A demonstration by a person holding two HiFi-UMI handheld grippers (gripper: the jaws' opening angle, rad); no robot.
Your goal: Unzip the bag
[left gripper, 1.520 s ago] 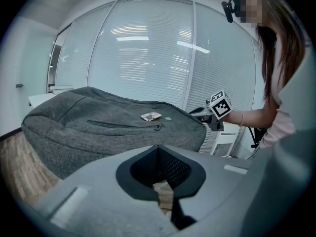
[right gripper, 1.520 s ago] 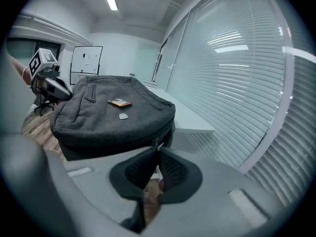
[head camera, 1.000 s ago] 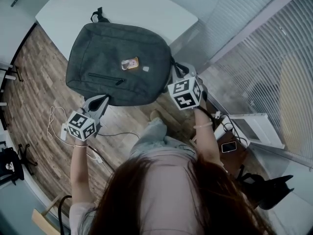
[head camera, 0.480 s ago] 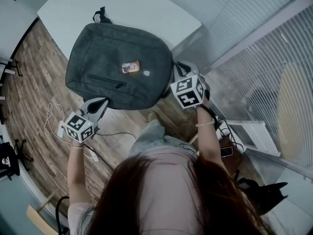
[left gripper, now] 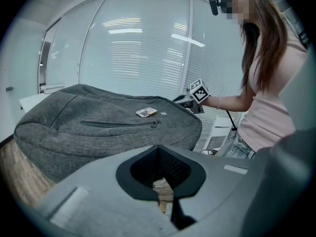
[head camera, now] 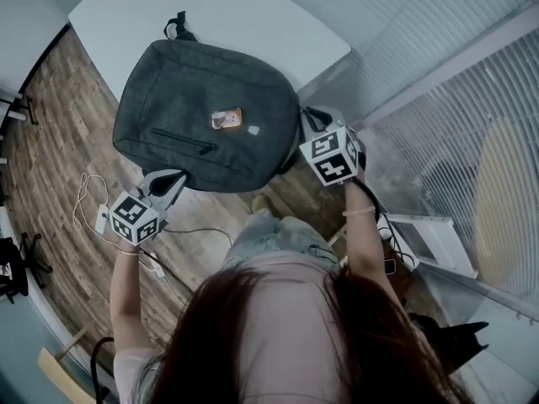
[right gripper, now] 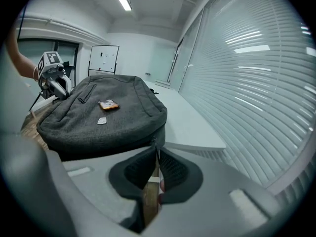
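**A:** Where does it all stand?

**B:** The grey bag (head camera: 206,116) lies flat on the white table (head camera: 253,15), pocket side up, and hangs over the table's near edge toward the person. The front pocket zip (head camera: 181,139) looks fully closed. The left gripper (head camera: 168,179) hovers just off that near edge, beside the overhanging part of the bag. Its jaws are pressed together with nothing of the bag between them. The right gripper (head camera: 307,123) is at the bag's right side, jaws also together, tips against the seam at the bag's corner.

**A:** Does it have the zip pull?

**B:** I can't say. Anything between those tips is too small to make out.

**A:** Then how should the pull be done?

**B:** I'd first make sure the pinch is on the tab itself, not on the fabric. Then draw along the line of the zip, following the curve round the corner, rather than tugging away from the bag.

**A:** And the left?

**B:** It does nothing useful closed and empty. With so much of the bag past the table's edge, a sideways pull will likely drag it. I'd spread those jaws and pinch the cloth near the seam to brace the bag.
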